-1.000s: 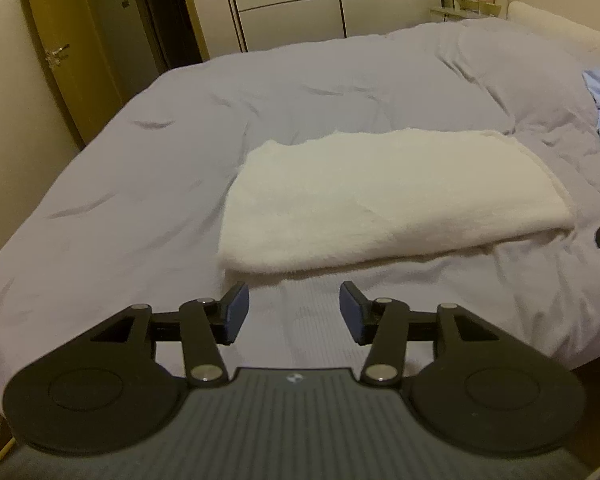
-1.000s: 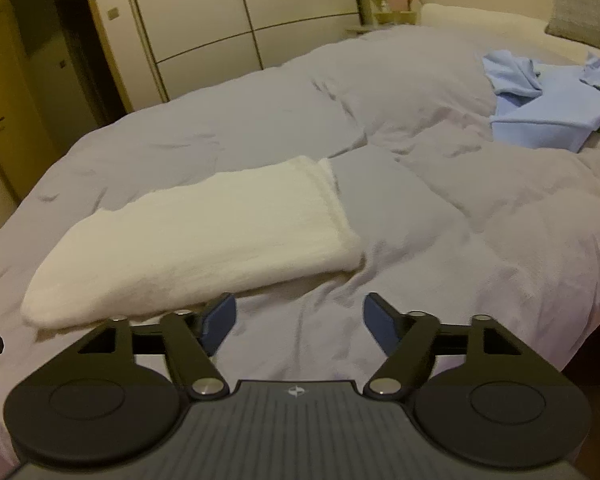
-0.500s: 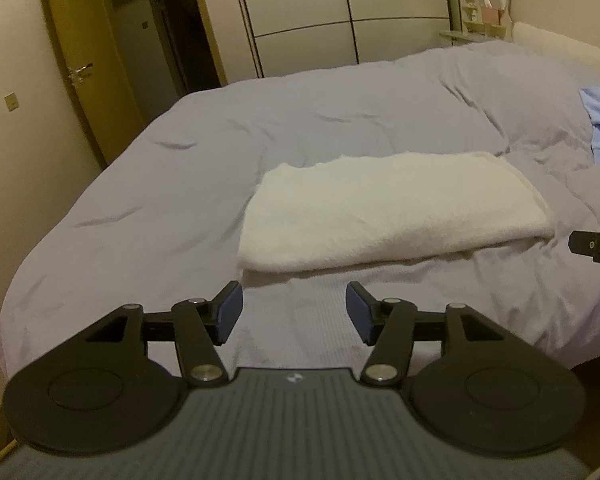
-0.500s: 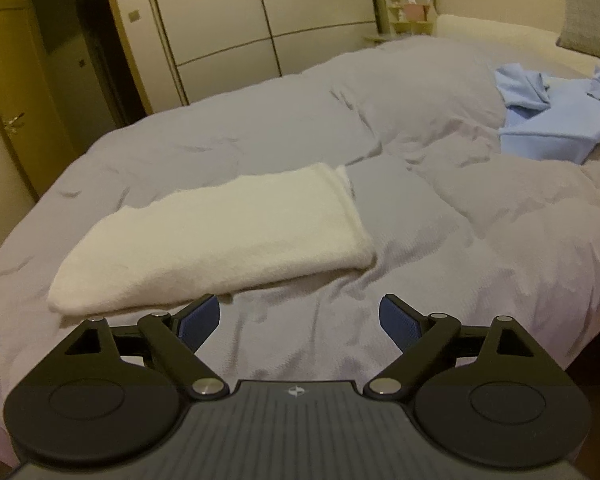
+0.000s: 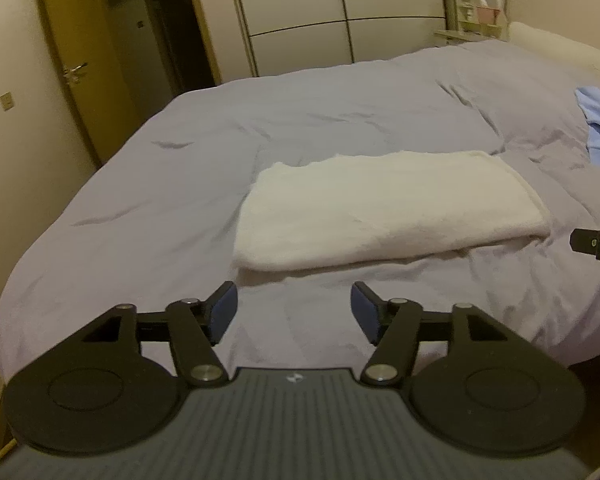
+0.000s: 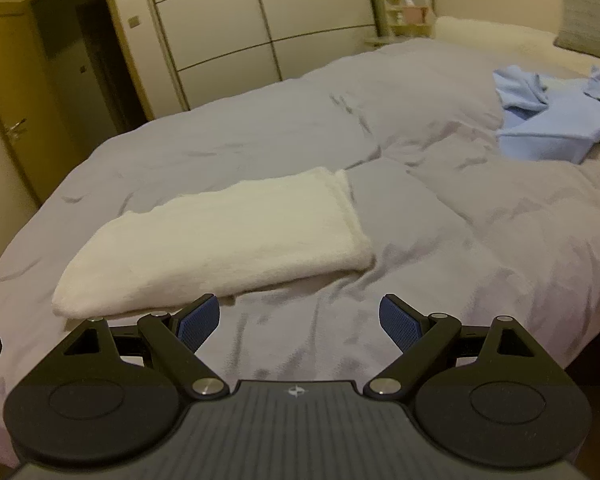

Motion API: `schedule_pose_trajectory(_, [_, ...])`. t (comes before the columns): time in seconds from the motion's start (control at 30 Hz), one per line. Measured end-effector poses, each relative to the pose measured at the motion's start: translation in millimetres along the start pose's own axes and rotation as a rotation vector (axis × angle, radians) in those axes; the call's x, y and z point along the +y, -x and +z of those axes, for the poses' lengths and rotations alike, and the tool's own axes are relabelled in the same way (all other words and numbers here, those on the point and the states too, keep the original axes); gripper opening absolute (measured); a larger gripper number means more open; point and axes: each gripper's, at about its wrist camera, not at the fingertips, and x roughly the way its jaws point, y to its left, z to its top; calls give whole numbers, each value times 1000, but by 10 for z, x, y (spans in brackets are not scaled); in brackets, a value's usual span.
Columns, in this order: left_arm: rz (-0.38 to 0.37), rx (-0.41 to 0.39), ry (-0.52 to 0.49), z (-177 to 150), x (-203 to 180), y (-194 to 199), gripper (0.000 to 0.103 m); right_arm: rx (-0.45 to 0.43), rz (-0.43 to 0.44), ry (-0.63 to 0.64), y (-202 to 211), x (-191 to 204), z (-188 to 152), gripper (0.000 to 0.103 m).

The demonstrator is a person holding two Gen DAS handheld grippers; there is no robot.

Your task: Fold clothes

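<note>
I see a cream-white fluffy folded towel [image 5: 384,208] at the frame centre on a plain grey-lilac duvet [image 5: 148,216], and light blue crumpled clothes [image 6: 548,120] at upper right.

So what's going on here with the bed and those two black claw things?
A person is folding laundry with two hand-held grippers. The white towel lies folded on the grey duvet. The left gripper and right gripper hover open near it, holding nothing. A pile of light blue clothes waits farther up the bed.
</note>
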Motion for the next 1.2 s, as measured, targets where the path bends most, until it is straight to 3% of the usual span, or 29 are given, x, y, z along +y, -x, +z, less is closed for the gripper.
schedule_pose_trajectory(0.27, [-72,59,-12,11,46,-414,61,46,-95,-18,-188,4,-21,89])
schedule_pose_trajectory(0.47, [-90,106,29,-1,204,-790,62,84,-107,-3,-438,46,-18,89])
schedule_pose_trajectory(0.57, [-106,124,51,-13,297,-995,62,66,-18,-129,-574,-140,-26,89])
schedule_pose_trajectory(0.73, [-142,131,80,55,429,-1312,62,10,252,-559,-849,-667,-84,85])
schedule_pose_trajectory(0.8, [-146,124,75,112,449,-1428,62,10,331,-715,-1022,-842,-131,72])
schedule_pose_trajectory(0.83, [-147,121,71,141,454,-1484,62,20,350,-774,-1118,-903,-150,71])
schedule_pose_trajectory(0.93, [-162,125,80,224,479,-1672,62,49,372,-891,-1386,-1015,-182,67])
schedule_pose_trajectory(1.2, [-169,131,89,320,534,-1999,62,22,300,-920,-1818,-1042,-84,51])
